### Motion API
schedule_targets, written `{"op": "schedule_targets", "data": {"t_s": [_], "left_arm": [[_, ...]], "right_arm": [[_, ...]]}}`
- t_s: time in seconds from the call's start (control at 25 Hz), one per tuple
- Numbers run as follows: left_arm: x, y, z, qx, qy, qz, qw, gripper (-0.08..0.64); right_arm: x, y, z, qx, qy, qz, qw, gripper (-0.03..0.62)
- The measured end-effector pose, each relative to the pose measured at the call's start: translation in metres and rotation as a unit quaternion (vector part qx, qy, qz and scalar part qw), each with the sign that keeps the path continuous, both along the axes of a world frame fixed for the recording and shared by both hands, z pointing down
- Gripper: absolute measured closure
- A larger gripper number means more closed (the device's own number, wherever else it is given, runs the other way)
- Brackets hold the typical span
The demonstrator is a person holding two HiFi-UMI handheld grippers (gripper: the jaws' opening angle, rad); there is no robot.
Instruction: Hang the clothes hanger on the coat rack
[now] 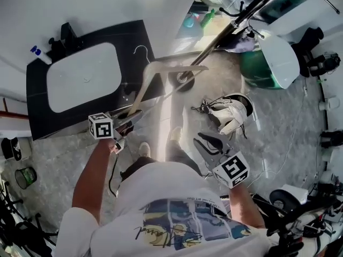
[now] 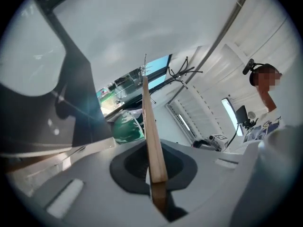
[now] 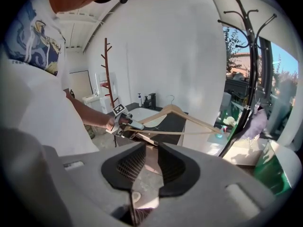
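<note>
Since your left fingers [image 2: 125, 167] clamp the hanger [image 2: 154, 141] by one end, its hook [image 1: 140, 50] is free for the rack [image 1: 236, 23]. Your right fingers [image 3: 130, 167] sit narrow and empty.

Head view: from the wearer's head, facing steeply down to the floor [image 1: 278, 143]; it takes in the left gripper [image 1: 130, 121], the right gripper [image 1: 206, 146], the black counter [image 1: 37, 116] and the coat rack [image 1: 236, 23].
Left gripper view: rides that gripper, tilted askew, looking along its fingers [image 2: 128, 169]; the hanger [image 2: 152, 136] runs up from right at the lens.
Right gripper view: looks along its own fingers [image 3: 125, 167], angled slightly down, across to the counter.
Shared: hanger and coat rack appear in all three; the right gripper view also frames the left gripper.
</note>
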State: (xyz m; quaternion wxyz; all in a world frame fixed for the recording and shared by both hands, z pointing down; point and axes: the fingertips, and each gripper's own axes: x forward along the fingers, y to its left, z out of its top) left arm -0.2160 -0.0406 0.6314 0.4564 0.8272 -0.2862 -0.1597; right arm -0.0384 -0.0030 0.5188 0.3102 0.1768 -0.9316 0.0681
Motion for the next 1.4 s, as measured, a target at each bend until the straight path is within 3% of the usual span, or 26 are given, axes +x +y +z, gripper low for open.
{"op": "schedule_targets", "data": {"t_s": [0.16, 0.44, 0.96, 1.16, 1.4], "left_arm": [[0.003, -0.016, -0.054, 0.050, -0.045, 0.053, 0.9963, 0.554], [0.032, -0.051, -0.147, 0.125, -0.103, 0.142, 0.9765, 0.554], [0.129, -0.143, -0.300, 0.225, -0.125, 0.235, 0.9372, 0.554], [0.169, -0.184, -0.328, 0.241, -0.132, 0.256, 0.9268, 0.554], [0.209, -0.232, -0.345, 0.251, -0.139, 0.266, 0.9204, 0.554]], "right_arm": [[0.003, -0.006, -0.003, 0.009, -0.016, 0.018, 1.000, 0.514], [0.016, -0.015, -0.003, 0.013, -0.040, 0.049, 0.998, 0.514], [0.075, -0.077, -0.010, 0.038, -0.059, 0.096, 0.993, 0.514], [0.101, -0.106, -0.016, 0.045, -0.069, 0.104, 0.991, 0.514], [0.138, -0.142, -0.020, 0.049, -0.071, 0.114, 0.990, 0.514]]}}
